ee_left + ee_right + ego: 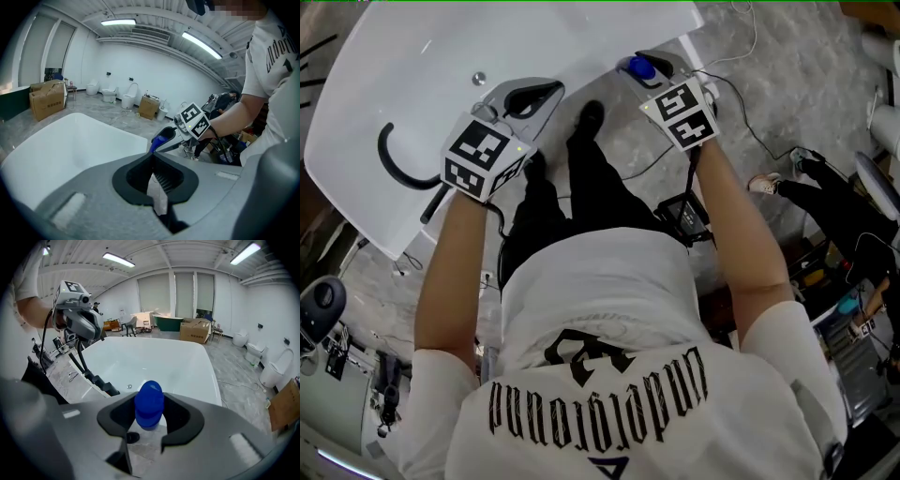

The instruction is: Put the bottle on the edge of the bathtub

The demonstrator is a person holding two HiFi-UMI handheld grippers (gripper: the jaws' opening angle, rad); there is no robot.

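Note:
A bottle with a blue cap [149, 404] sits between the jaws of my right gripper [149, 398], which is shut on it. Only the cap [640, 67] shows; the body is hidden below the jaws. That right gripper [636, 66] hangs over the floor just beside the white bathtub's [422, 47] near rim. My left gripper [553, 89] hovers over the same rim, to the left of the right one. Its jaws [151, 157] meet at the tips with nothing between them. The left gripper view also catches the blue cap [159, 139] and the tub's [70, 145] inside.
A curved black hose [389, 159] and a black fitting [93, 376] lie along the tub's near side, with a drain [478, 79] in its floor. Cables cross the grey marbled floor [787, 75]. Cardboard boxes [47, 101], toilets [272, 369] and another person's legs [825, 202] stand around.

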